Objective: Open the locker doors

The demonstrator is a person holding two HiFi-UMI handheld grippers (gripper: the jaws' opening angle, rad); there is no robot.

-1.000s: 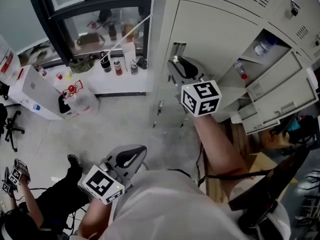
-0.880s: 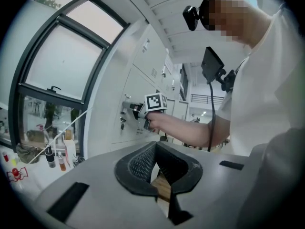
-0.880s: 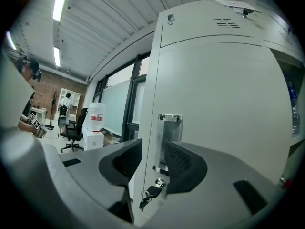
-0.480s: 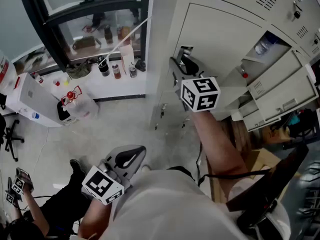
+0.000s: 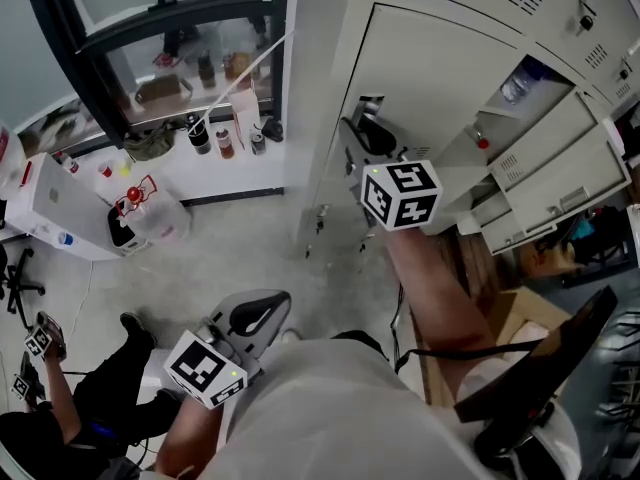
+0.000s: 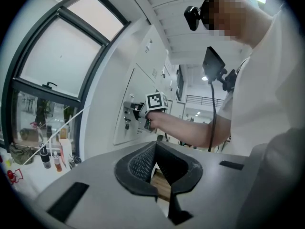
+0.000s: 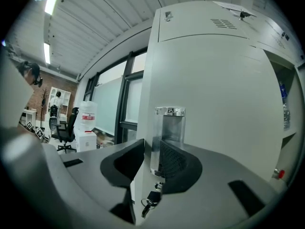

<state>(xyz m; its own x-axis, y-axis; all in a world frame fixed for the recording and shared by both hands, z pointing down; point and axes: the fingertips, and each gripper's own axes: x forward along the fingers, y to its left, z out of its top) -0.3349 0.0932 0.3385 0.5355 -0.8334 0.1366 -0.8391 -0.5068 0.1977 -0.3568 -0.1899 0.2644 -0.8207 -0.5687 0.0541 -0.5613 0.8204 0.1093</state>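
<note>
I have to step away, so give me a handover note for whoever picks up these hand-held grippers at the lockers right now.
Left hand-held gripper: shut, empty, held low beside the person's waist.
Right hand-held gripper: at the closed locker door. Its jaws have just been closing with the metal handle between them; the pads are not visibly pressing yet.
Keys hang below that handle.
Done: the doors further right stand open.
Left: grip the handle and swing this door open.
</note>
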